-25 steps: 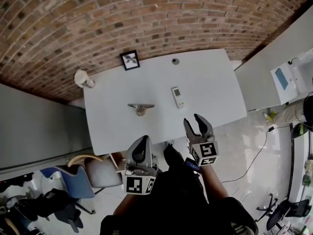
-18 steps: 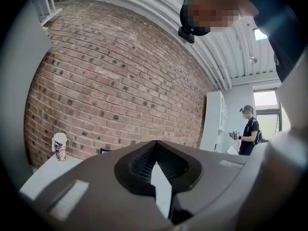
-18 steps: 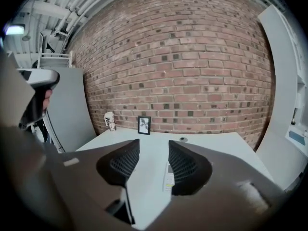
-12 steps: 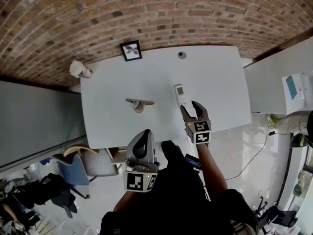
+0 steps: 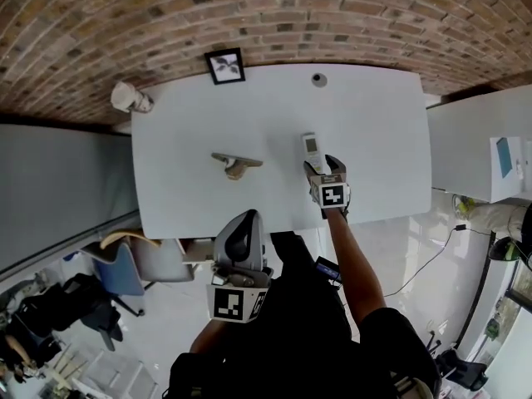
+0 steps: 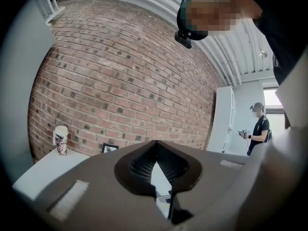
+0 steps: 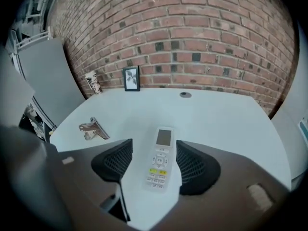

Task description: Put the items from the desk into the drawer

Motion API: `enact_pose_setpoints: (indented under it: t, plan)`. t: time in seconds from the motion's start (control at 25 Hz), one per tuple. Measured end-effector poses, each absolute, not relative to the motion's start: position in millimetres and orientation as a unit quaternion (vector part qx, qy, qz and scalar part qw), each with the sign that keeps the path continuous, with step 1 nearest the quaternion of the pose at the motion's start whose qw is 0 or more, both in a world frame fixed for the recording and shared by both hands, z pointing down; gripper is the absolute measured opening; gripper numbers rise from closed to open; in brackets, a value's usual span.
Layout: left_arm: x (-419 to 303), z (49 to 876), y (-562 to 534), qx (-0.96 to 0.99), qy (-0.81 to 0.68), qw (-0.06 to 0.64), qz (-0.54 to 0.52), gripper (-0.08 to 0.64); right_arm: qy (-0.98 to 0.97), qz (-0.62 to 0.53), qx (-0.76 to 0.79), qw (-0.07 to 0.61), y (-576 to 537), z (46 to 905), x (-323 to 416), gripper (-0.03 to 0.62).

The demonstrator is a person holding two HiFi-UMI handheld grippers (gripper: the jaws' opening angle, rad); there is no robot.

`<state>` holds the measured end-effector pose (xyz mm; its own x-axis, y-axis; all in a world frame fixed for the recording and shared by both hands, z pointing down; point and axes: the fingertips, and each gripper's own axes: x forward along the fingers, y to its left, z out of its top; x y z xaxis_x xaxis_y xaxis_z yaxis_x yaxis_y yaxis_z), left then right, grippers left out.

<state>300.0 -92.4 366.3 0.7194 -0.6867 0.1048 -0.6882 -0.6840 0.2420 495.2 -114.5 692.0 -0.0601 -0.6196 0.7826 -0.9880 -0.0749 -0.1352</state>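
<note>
Yellow remote (image 7: 159,159) keys, right gripper view

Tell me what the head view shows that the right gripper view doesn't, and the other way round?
Only the head view shows the left gripper, shut, the person's right arm and a blue chair on the floor. Only the right gripper view shows the screen and buttons of the remote, which lies between the open jaws of the right gripper; they have just been opening. Both show the white desk, remote, metal clip, picture frame, cup and brick wall.
</note>
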Motion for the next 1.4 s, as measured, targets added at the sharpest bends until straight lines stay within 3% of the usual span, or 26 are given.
enact_pose_setpoints:
  t: [0.44, 0.76, 0.84, 0.96, 1.4]
  plan:
    - [302, 379, -99, 0.91, -0.388, 0.143, 0.012, 0.02, -0.596, 0.404, 0.621, 0.31, -124, 767, 511, 0.339]
    - [298, 380, -103, 0.907, -0.397, 0.143, 0.011, 0.02, -0.598, 0.394, 0.613, 0.334, -130, 772, 509, 0.351]
    - [296, 379, -103, 0.906, -0.4, 0.141, 0.006, 0.02, -0.598, 0.396, 0.611, 0.336, -128, 773, 509, 0.34]
    - [295, 377, -103, 0.905, -0.401, 0.141, 0.004, 0.02, -0.6, 0.392, 0.61, 0.338, -130, 771, 507, 0.272]
    - [275, 364, -97, 0.898, -0.42, 0.131, -0.006, 0.02, -0.594, 0.405, 0.604, 0.344, -119, 769, 514, 0.263]
